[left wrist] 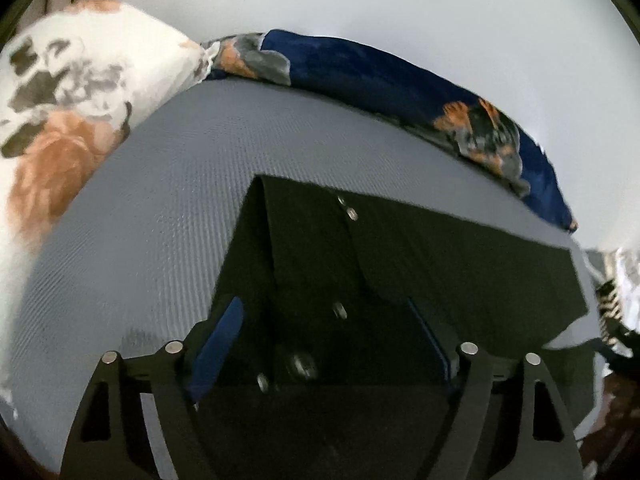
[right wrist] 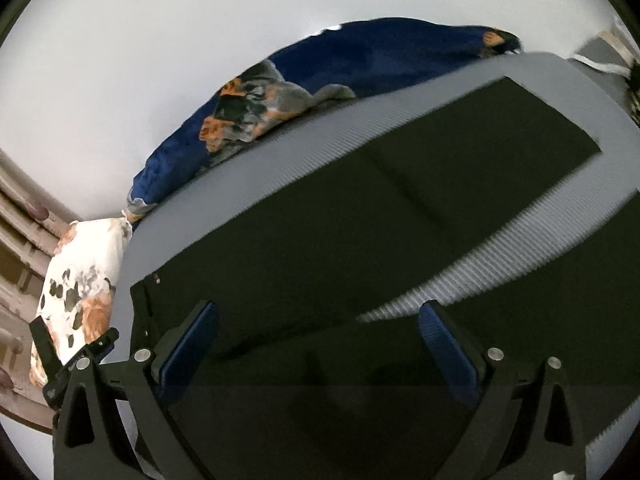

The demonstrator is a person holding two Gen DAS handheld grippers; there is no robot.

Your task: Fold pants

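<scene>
1. Pants [left wrist: 420, 264]: dark, nearly black, lay flat on the grey ribbed bed sheet [left wrist: 160, 208]. In the left wrist view they filled the centre and lower right of the frame, waistband end nearest the camera; metal buttons [left wrist: 352, 213] showed along the fly, more near bottom centre.
2. Right wrist view: pants [right wrist: 360, 220] ran diagonally from lower left to upper right. One leg ended in a straight hem at upper right; a strip of grey sheet [right wrist: 520, 248] showed between the two legs at right centre.
3. Left gripper [left wrist: 328, 332]: jaws wide apart, blue pads [left wrist: 224, 336] visible, positioned over the waistband area at bottom centre. Nothing was between the pads except cloth lying underneath. Couldn't tell whether the tips touched the fabric.
4. Right gripper [right wrist: 320, 340]: jaws also wide apart, blue pads [right wrist: 444, 340] on both sides, hung over the crotch/upper leg zone at lower centre. Not clamped on anything.
5. Background: white floral pillow [left wrist: 68, 92] at upper left of the left view; blue floral blanket [left wrist: 380, 80] bunched along the far edge of the bed, top centre to right. Plain white wall [left wrist: 400, 0] behind.
6. Both frames showed motion blur; fine detail on the cloth was unreadable.
</scene>
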